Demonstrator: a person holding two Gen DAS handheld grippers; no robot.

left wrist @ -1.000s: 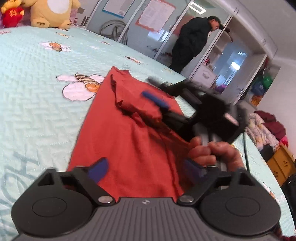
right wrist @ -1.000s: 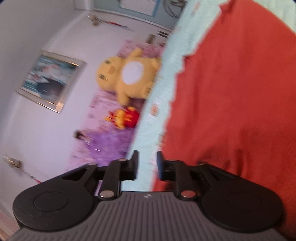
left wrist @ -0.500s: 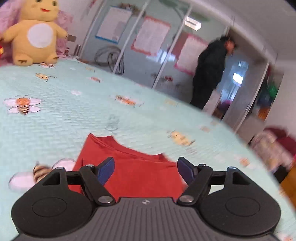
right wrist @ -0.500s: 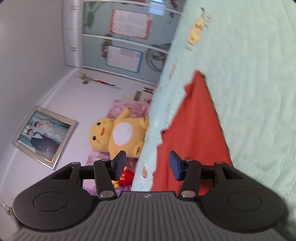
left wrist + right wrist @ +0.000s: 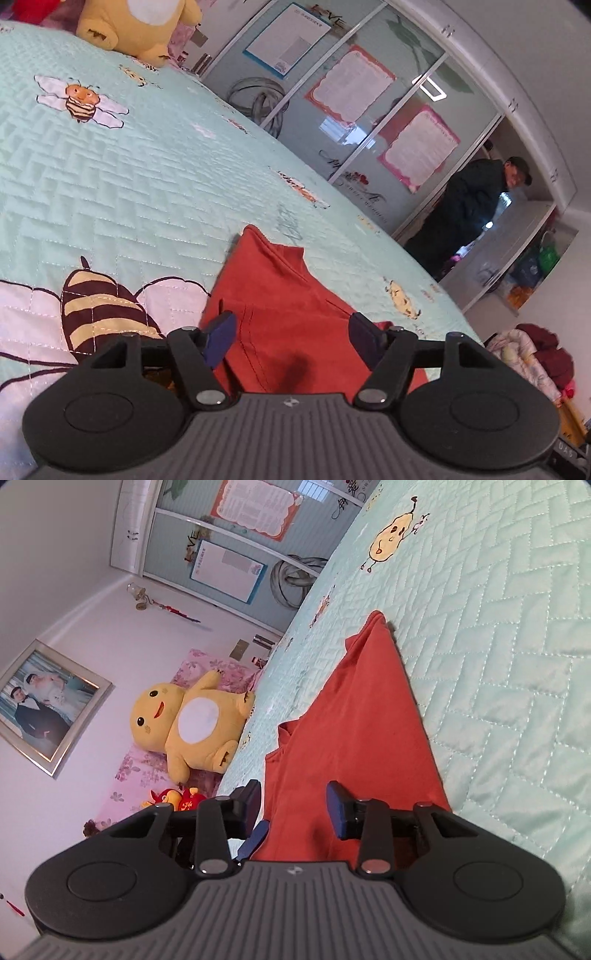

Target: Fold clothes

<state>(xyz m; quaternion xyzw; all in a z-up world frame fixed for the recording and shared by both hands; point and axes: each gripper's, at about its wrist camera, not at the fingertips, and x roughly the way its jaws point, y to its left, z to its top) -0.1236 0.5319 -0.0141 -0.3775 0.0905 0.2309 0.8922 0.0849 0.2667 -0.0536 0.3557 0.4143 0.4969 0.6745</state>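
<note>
Red garment (image 5: 280, 306) lies partly folded on the bed (image 5: 147, 177), both the left hand-held gripper (image 5: 291, 339) and right hand-held gripper (image 5: 293, 805) gaping empty above its near edge, seemingly poised to pinch

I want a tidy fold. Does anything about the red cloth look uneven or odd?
Yes. The red cloth lies bunched on the bed cover, with a raised, uneven far edge. Both claws are open.

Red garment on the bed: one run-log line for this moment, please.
task: fold clothes | red garment: on bedspread, partly folded | left gripper: open | right gripper: open | nothing held
</note>
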